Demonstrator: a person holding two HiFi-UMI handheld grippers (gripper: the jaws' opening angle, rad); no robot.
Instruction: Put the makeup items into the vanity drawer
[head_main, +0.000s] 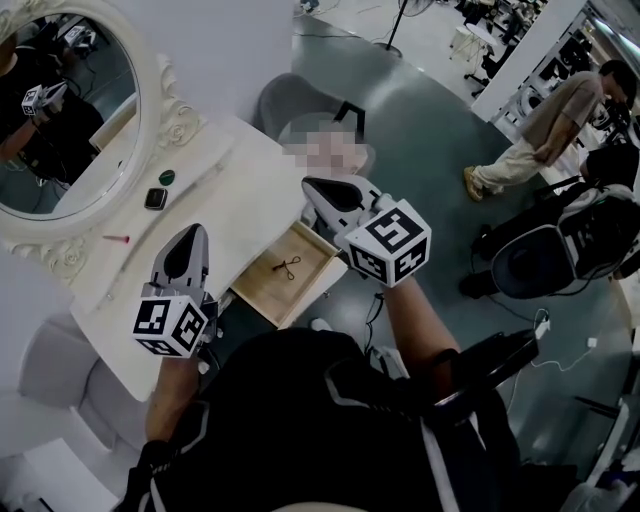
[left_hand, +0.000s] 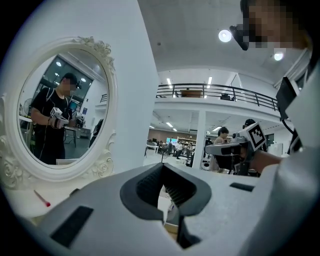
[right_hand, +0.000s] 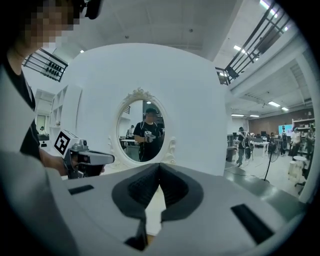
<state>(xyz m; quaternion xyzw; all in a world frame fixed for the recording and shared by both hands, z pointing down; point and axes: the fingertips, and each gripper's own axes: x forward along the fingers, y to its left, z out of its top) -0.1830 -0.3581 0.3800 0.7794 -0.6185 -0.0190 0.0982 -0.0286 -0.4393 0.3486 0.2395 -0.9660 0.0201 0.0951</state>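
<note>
The white vanity (head_main: 250, 190) has its wooden drawer (head_main: 312, 250) pulled out, and a small dark scissor-like tool (head_main: 287, 266) lies inside it. On the tabletop by the oval mirror (head_main: 70, 110) sit a green round item (head_main: 166, 177), a black square compact (head_main: 155, 198) and a thin pink stick (head_main: 117, 239). My left gripper (head_main: 195, 231) is held over the tabletop's front part, shut and empty. My right gripper (head_main: 309, 185) hovers above the drawer's far end, also shut on nothing. The pink stick (left_hand: 41, 198) shows in the left gripper view too.
A grey chair (head_main: 300, 105) stands behind the vanity. A person (head_main: 540, 130) walks at the right near a black seat (head_main: 560, 250). Cables (head_main: 545, 330) run over the floor. Each gripper view shows the other gripper (left_hand: 235, 147) (right_hand: 82, 159) level beside it.
</note>
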